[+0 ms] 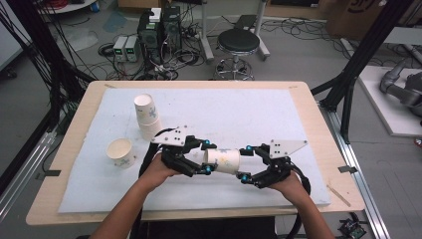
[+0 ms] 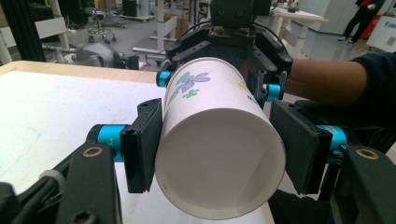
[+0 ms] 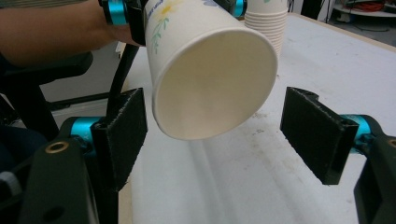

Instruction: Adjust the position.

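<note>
My left jaws (image 1: 205, 157) are clamped on a paper cup (image 1: 224, 161), pads pressed to both its sides, holding it level above the worktop (image 1: 278, 107). My right jaws (image 1: 245, 163) stand open around the cup's other end, one pad just beside its wall, the other apart from it. Beyond my left jaws sits a cup stack (image 1: 146, 115), with a lone cup (image 1: 121, 152) farther out.

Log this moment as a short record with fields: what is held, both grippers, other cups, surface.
held thing: paper cup, lying sideways above the mat
left hand-held gripper: shut on the paper cup
right hand-held gripper: jaws open at the cup's other end, pads not pressing
cup stack: upright, far left
single cup: upright, near left
surface: white mat on wooden table
</note>
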Demonstrator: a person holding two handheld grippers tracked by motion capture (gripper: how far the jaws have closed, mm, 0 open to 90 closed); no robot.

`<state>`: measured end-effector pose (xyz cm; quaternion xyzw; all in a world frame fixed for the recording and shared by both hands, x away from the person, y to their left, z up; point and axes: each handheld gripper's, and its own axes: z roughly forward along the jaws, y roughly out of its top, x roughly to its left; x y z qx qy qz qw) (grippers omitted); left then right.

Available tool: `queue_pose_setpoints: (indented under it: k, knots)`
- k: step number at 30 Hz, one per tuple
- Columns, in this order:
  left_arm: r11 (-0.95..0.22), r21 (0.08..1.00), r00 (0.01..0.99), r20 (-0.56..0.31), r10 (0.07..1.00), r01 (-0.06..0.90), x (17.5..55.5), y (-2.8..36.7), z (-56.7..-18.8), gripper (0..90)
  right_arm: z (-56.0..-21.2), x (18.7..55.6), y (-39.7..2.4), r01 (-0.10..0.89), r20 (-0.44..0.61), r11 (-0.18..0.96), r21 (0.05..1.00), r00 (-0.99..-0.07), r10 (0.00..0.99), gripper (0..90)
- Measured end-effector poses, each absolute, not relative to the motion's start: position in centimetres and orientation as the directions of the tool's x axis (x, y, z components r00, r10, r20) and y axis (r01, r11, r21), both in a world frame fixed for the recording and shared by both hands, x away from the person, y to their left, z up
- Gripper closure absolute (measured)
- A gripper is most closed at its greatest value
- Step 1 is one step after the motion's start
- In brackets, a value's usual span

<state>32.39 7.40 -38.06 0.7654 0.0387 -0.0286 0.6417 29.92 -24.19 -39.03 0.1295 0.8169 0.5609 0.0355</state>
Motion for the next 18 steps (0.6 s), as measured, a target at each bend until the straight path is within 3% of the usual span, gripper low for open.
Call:
queue_pose_setpoints:
  k: [12,18]
  knots:
    - [-0.157,0.982,0.993,-0.113,-0.030,0.107,32.30,6.72,-38.20,36.8,-39.35,29.97,-23.56,0.180,0.122,0.311,0.933,-0.972,0.200,22.2]
    - [-0.138,0.983,0.992,-0.124,-0.033,0.118,32.33,6.52,-38.50,36.8,-39.77,30.09,-23.46,0.185,0.139,0.293,0.938,-0.975,0.173,26.0]
